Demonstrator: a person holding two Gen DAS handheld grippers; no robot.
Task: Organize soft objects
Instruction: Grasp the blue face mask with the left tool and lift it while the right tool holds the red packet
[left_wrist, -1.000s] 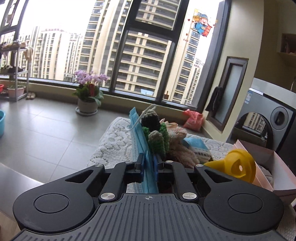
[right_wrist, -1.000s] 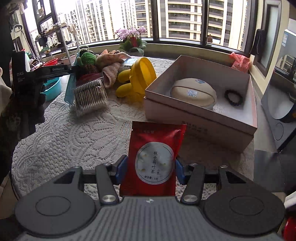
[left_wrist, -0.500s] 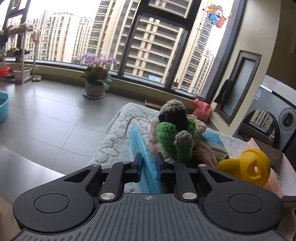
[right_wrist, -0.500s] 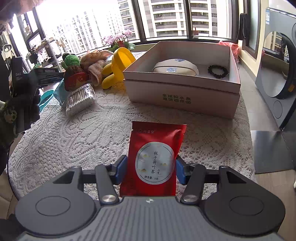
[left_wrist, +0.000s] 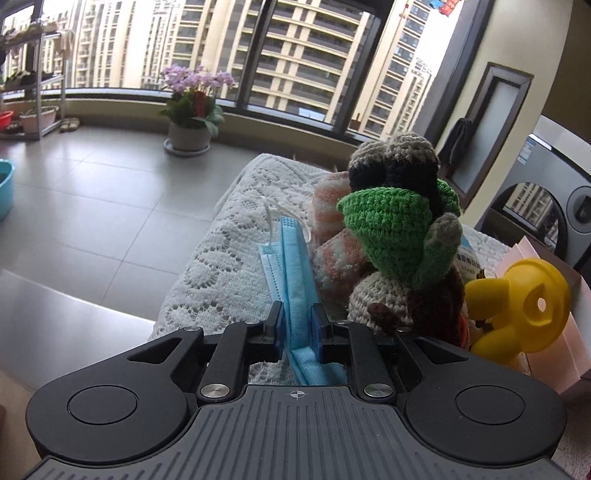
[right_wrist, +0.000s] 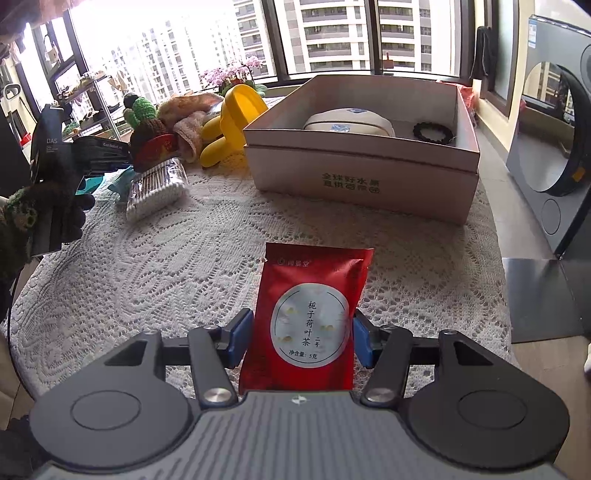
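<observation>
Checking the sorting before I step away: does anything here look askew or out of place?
Mostly the far-left clutter: crocheted cactus, towel, yellow toy and cotton swabs lie heaped together, while the box holds only a pouch and bead bracelet.

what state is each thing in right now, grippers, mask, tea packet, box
left gripper: jaws have just been opening slightly, blue face mask between them
blue face mask: folded, standing on edge between the pads
right gripper: shut on red tea packet
red tea packet: sealed, upright
pink box: open, lid off
washing machine: door shut
</observation>
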